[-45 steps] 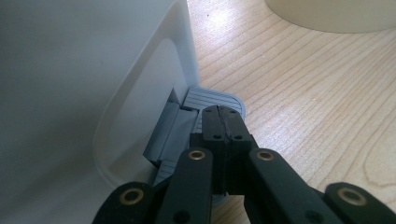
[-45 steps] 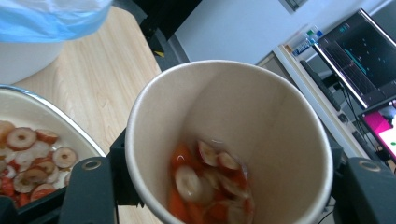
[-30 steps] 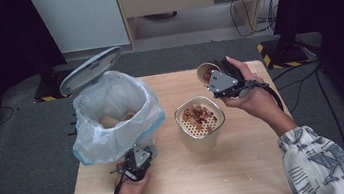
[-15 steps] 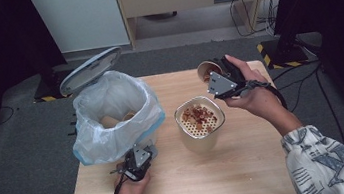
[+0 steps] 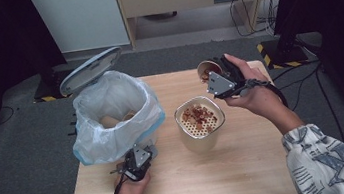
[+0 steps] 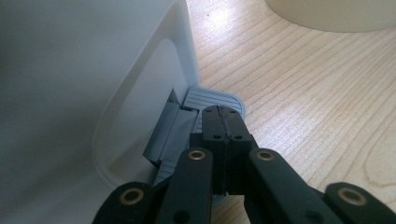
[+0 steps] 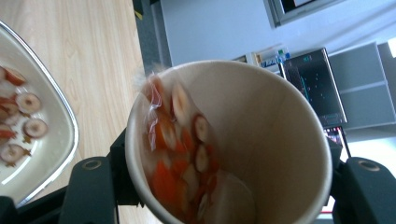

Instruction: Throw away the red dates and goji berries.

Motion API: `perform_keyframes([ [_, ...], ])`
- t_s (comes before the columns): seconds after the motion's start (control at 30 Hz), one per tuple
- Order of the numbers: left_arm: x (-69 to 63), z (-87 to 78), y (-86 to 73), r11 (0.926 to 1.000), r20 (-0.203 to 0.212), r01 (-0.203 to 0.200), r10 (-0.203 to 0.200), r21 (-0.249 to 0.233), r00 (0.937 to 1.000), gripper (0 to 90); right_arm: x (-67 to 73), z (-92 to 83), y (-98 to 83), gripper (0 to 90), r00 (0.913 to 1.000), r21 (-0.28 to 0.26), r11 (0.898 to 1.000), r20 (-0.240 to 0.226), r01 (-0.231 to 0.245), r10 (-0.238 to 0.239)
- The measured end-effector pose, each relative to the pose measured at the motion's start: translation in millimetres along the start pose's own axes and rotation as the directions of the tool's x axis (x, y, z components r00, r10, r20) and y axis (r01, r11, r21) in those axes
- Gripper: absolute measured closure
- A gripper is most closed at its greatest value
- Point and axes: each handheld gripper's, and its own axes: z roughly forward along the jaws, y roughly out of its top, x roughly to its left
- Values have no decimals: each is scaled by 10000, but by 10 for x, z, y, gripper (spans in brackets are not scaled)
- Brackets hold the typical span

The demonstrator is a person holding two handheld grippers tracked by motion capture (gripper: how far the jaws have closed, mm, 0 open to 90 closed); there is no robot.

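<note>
The right gripper (image 5: 214,77) clamps a tilted paper cup (image 7: 229,144) of fruit slices beside the strainer container (image 5: 198,123). The left gripper (image 6: 223,122), jaws together, presses the bin pedal (image 6: 212,100).

Black claw (image 6: 224,119) arms carry brass-ringed screws; the right sleeve (image 5: 327,160) is white with grey lettering.

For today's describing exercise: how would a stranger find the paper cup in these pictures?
Start at the wooden table. Behind the strainer pot, the right gripper holds a tilted paper cup. Unlike the pot, it is held off the table and has wet red fruit slices clinging inside.
</note>
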Motion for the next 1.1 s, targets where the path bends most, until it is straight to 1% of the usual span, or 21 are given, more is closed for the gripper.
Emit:
perform_keyframes([
  [0.13, 0, 1, 0, 10000, 6, 15, -15, -5, 10000, 892, -1, -6, 11, 340, 10000, -22, 10000, -59, 30, -30],
  [0.33, 0, 0, 0, 10000, 7, 18, -18, -7, 10000, 892, 31, 14, 38, 340, 9995, 9, 9996, -134, 283, -282],
  [0.43, 0, 0, 0, 10000, 6, 10, -10, 0, 10000, 892, 34, 8, 53, 340, 9989, 88, 9989, -82, 457, -456],
  [0.6, -1, 0, 0, 10000, -2, -2, 2, 5, 10000, 891, 12, -7, 66, 340, 9985, 94, 9985, -11, 542, -542],
  [0.63, 0, 0, 0, 10000, -2, -1, 1, 7, 10000, 892, 7, -16, 71, 340, 9977, 139, 9976, 55, 676, -676],
  [0.67, 0, 0, 0, 10000, -2, 3, -3, 3, 10000, 892, 8, -21, 76, 340, 9975, 126, 9975, 72, 697, -697],
  [0.8, -1, 0, 0, 10000, -8, -7, 7, 4, 10000, 892, -1, -34, 108, 341, 9944, 194, 9943, 142, 1046, -1049],
  [0.9, 0, 0, 0, 10000, -3, -1, 1, 9, 10000, 891, 0, -35, 141, 341, 9905, 227, 9904, 156, 1365, -1369],
  [0.97, 0, 1, 0, 10000, -6, -11, 11, 4, 10000, 892, -2, -39, 161, 341, 9886, 275, 9885, 170, 1489, -1494],
  [1.07, 0, 0, 0, 10000, -1, -4, 4, 5, 10000, 891, -2, -34, 170, 341, 9824, 469, 9818, 219, 1842, -1854],
  [1.1, 1, 0, 0, 10000, 4, -1, 1, 4, 10000, 891, -3, -34, 171, 341, 9818, 482, 9811, 205, 1876, -1888],
])
